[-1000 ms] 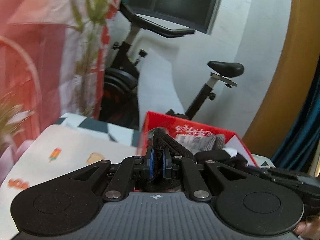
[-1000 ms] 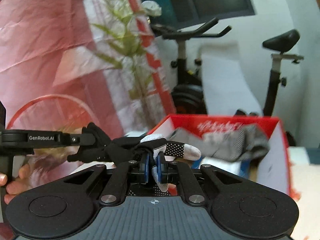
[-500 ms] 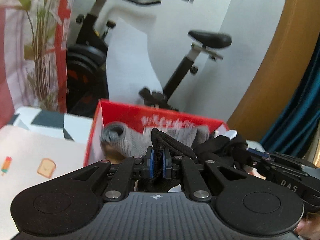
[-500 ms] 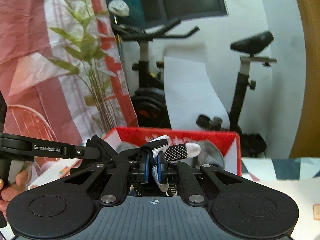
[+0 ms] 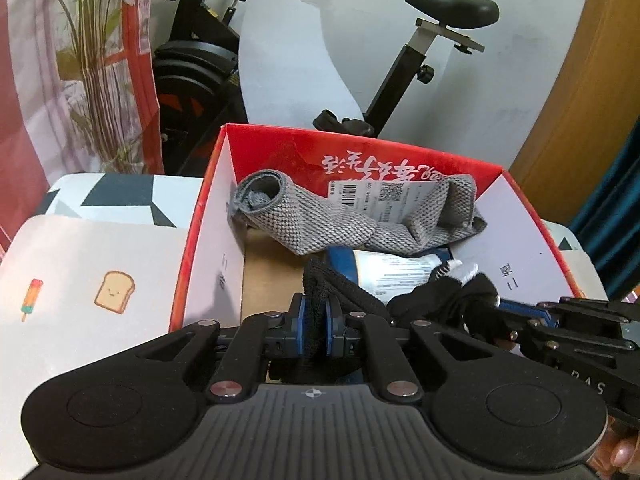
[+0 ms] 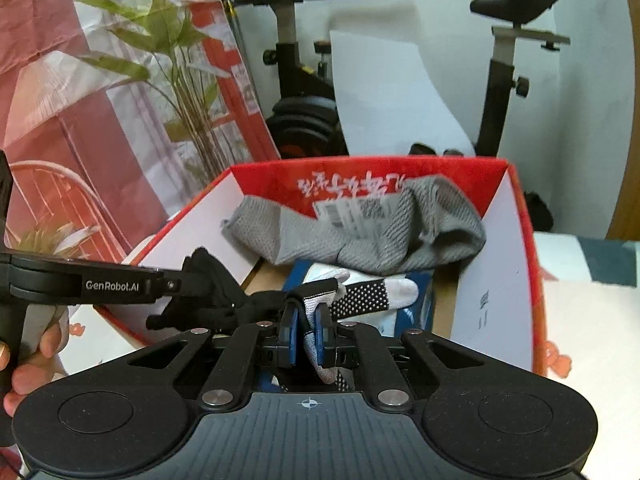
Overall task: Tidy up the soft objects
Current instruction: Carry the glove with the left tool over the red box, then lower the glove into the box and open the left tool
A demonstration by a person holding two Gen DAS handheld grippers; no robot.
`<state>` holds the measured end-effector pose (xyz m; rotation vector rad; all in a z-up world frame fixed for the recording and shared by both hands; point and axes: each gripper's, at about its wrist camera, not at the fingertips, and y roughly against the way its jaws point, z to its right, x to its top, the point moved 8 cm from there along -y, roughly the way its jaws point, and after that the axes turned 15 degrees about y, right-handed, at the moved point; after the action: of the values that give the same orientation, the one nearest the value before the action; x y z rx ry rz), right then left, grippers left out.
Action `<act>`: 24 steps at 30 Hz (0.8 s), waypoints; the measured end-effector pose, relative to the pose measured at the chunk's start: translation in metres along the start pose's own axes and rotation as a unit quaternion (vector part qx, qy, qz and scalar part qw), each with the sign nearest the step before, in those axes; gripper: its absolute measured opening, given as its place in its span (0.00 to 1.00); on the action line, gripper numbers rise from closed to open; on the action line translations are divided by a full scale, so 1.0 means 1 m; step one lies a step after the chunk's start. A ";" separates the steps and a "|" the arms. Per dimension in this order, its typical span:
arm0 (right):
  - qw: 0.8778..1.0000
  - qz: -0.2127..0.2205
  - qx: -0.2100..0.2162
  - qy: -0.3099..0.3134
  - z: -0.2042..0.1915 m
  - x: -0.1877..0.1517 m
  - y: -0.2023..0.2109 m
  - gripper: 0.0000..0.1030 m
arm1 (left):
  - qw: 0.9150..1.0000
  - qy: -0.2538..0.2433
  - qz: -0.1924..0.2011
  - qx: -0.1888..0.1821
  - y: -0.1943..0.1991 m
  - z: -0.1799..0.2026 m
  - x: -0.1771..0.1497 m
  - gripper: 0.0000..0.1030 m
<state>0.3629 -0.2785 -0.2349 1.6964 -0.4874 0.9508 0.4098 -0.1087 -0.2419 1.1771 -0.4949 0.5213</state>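
A black and white glove (image 6: 352, 294) is stretched between both grippers over the near edge of a red box (image 5: 360, 152). My left gripper (image 5: 315, 322) is shut on the glove's black cuff (image 5: 344, 286). My right gripper (image 6: 307, 330) is shut on the glove's white dotted fingers. The box (image 6: 520, 216) holds grey knitted socks (image 5: 320, 216) with a paper tag and a blue and white packet (image 5: 396, 272). The socks also show in the right wrist view (image 6: 360, 236). The left gripper also shows at the left of the right wrist view (image 6: 176, 285).
The box stands on a white cloth with toast and ice-lolly prints (image 5: 92, 280). An exercise bike (image 5: 420, 56) stands behind the box against the white wall. A plant (image 6: 180, 80) and a red and white curtain (image 5: 24, 100) are at the left.
Both grippers have moved forward with the glove, from beside the box to over its near edge. The box interior now fills the view. Both grips stay unchanged.
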 end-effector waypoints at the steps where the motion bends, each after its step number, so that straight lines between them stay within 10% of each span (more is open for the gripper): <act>1: 1.000 -0.003 0.001 -0.001 0.000 0.000 -0.001 0.08 | 1.000 -0.002 0.002 0.001 0.001 0.000 0.001 0.14; 10: 0.999 -0.029 0.023 -0.005 -0.009 -0.003 -0.015 0.08 | 1.000 -0.013 0.012 0.003 0.003 -0.002 0.002 0.46; 24: 0.999 -0.037 -0.031 0.017 -0.011 -0.002 0.003 0.17 | 0.998 -0.033 0.058 -0.004 0.034 -0.001 0.002 0.47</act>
<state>0.3554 -0.2696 -0.2335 1.6299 -0.4244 0.8997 0.3910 -0.0972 -0.2164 1.1649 -0.6255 0.5807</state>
